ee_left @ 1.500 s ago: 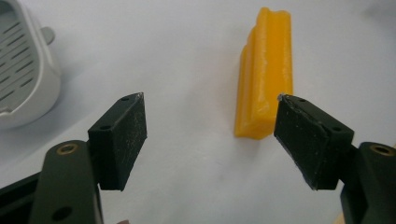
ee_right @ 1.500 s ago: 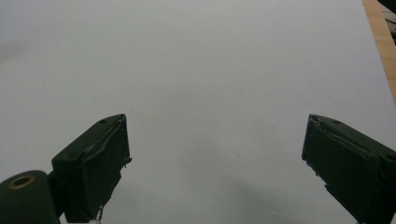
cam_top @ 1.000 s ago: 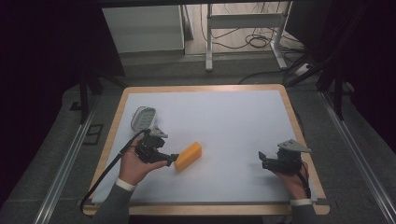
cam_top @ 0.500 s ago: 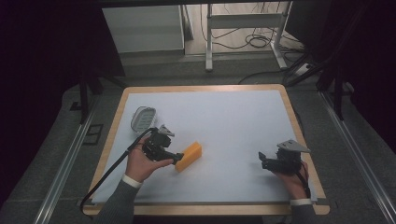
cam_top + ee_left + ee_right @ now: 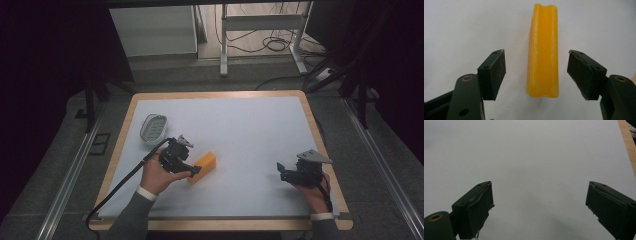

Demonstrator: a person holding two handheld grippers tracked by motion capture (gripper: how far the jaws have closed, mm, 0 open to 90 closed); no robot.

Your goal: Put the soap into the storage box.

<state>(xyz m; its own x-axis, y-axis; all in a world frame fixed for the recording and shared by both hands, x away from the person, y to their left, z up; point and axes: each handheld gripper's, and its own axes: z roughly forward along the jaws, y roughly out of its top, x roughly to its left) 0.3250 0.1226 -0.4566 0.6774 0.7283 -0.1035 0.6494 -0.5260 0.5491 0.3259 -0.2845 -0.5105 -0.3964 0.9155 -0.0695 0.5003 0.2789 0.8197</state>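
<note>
Left gripper [image 5: 196,170] straddles a yellow block [image 5: 204,167] on the white table [image 5: 240,125], its jaws apart and just closing.

Seen along the left gripper [image 5: 536,75], the block [image 5: 543,50] lies lengthwise between the two black pads [image 5: 495,72], with a gap on each side and neither pad touching it. The block rests flat on the table's near-left part, just beside the person's left hand [image 5: 157,175]. A small grey dish [image 5: 153,127] sits near the table's left edge, beyond that hand and apart from the block. The right gripper [image 5: 282,172] is well apart at the near-right corner, held in the right hand [image 5: 312,187]; its own view shows the right gripper [image 5: 539,205] spread wide over bare table, nothing between the jaws.
</note>
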